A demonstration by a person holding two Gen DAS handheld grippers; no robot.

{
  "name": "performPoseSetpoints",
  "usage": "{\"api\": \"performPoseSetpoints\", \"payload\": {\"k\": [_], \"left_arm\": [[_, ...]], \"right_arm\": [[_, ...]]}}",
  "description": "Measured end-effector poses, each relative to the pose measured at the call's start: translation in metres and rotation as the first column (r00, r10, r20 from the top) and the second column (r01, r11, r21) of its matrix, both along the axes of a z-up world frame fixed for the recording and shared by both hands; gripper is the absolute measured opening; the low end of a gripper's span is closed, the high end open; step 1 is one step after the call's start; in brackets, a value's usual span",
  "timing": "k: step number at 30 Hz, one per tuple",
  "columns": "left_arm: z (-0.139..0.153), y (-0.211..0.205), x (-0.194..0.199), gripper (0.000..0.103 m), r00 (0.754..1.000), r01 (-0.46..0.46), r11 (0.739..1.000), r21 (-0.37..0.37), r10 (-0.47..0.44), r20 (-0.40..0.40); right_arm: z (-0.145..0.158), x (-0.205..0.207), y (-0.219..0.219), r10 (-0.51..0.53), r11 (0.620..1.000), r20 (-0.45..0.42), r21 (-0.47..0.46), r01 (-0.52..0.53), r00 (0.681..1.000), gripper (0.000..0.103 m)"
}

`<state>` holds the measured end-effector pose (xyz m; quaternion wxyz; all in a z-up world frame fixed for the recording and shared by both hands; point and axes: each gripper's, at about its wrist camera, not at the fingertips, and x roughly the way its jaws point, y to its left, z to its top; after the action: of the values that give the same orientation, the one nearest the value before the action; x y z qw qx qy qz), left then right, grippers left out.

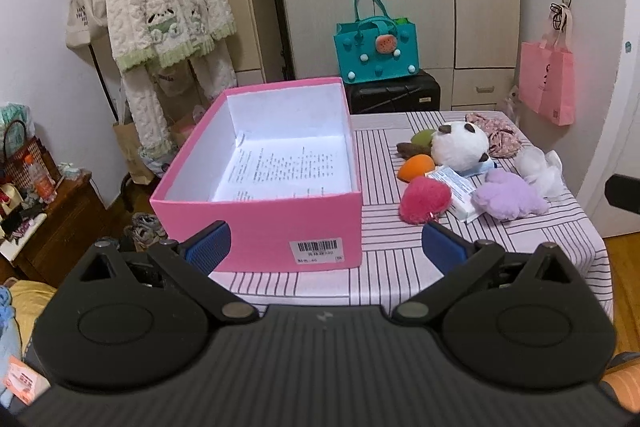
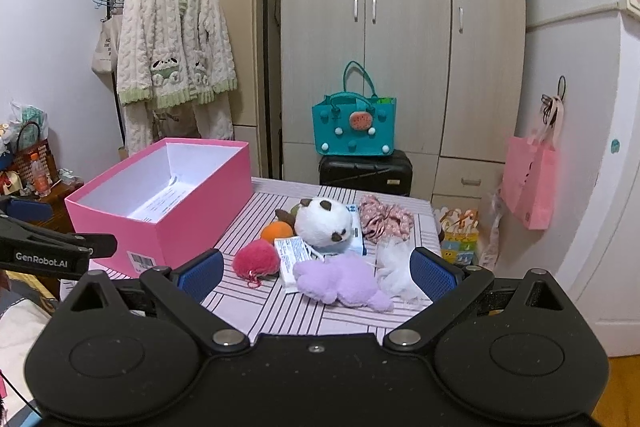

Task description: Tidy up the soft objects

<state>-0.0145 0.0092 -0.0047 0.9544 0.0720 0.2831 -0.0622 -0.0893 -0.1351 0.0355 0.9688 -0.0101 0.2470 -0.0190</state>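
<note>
Both grippers, left gripper point(image 1: 326, 247) and right gripper point(image 2: 316, 269), hover wide open, holding nothing. Soft toys, including a purple plush point(image 2: 340, 285), lie at three o'clock of the empty pink box point(image 1: 256, 211). Sorting seems unstarted; next, grasp one.

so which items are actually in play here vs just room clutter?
In play:
pink box
panda plush
purple plush
pink pompom
orange ball
floral scrunchie
white mesh

Clutter:
teal bag
fleece robe
pink tote

soft even indoor light, sharp focus, edges fisheye-bent
</note>
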Motion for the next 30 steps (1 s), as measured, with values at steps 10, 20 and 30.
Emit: {"api": "performPoseSetpoints", "payload": {"k": [10,20,30], "left_arm": [[0.003,0.001,-0.001,0.103,1.000,-0.007,1.000,0.012,0.007,0.016],[0.001,-0.010,0.007,0.103,1.000,0.017,0.999,0.046,-0.017,-0.001],[0.014,-0.026,0.024,0.103,0.988,0.098,0.994,-0.042,-0.092,0.127]], "right_arm": [[0.000,-0.002,0.003,0.022,1.000,0.014,-0.014,-0.022,1.000,0.101],[-0.008,0.000,-0.010,0.044,0.998,-0.023,0.034,-0.043,0.999,0.101],[-0.023,0.026,-0.046,0.122,0.992,-0.003,0.047,-0.121,0.993,0.101]]}}
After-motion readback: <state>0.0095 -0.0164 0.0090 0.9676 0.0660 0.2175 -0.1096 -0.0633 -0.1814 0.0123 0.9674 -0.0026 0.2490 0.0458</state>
